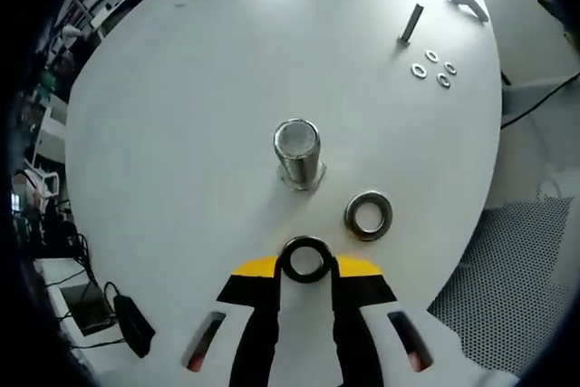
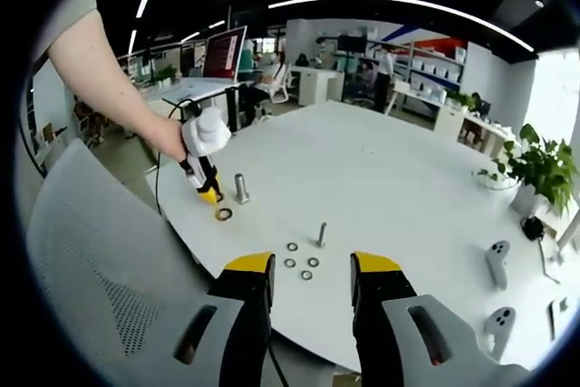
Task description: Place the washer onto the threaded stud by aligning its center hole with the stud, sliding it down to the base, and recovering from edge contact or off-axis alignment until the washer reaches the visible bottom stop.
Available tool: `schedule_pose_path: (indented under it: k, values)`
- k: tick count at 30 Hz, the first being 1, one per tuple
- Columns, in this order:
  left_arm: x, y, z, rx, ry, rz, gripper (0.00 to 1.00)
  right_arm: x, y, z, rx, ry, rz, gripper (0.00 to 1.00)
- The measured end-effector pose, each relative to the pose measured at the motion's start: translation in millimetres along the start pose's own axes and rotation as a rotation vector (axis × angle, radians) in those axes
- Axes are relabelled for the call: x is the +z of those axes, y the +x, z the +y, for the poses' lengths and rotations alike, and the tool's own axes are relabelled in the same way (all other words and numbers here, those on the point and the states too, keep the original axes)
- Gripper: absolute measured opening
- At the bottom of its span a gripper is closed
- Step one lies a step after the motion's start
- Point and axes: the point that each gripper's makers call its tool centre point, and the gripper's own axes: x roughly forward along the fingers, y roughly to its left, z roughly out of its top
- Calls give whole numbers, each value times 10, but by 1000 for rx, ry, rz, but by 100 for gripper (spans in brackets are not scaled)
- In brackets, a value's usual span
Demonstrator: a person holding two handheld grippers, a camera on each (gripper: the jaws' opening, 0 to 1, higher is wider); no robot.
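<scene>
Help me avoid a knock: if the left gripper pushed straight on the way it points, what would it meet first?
Probably the large threaded stud: it stands dead ahead of the left gripper, which holds a washer. The loose washer lies off to the side. Depth is hard to judge.

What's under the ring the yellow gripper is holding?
Under the washer, through its hole, you see white table. It sits between the left gripper's tips, near the big stud. Whether it touches the table can't be told.
</scene>
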Motion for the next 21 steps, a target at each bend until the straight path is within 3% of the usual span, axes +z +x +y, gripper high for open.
schedule_pose_path:
  k: [10, 17, 21]
  values:
    - [97, -157, -79, -3, 72, -31, 19, 3, 0, -3, -1, 1, -1, 35]
    - [240, -334, -152, 2, 193, -57, 19, 1, 4, 22, 8, -7, 1, 35]
    - [312, -412, -144, 11, 212, -73, 19, 3, 3, 17, 7, -3, 0, 35]
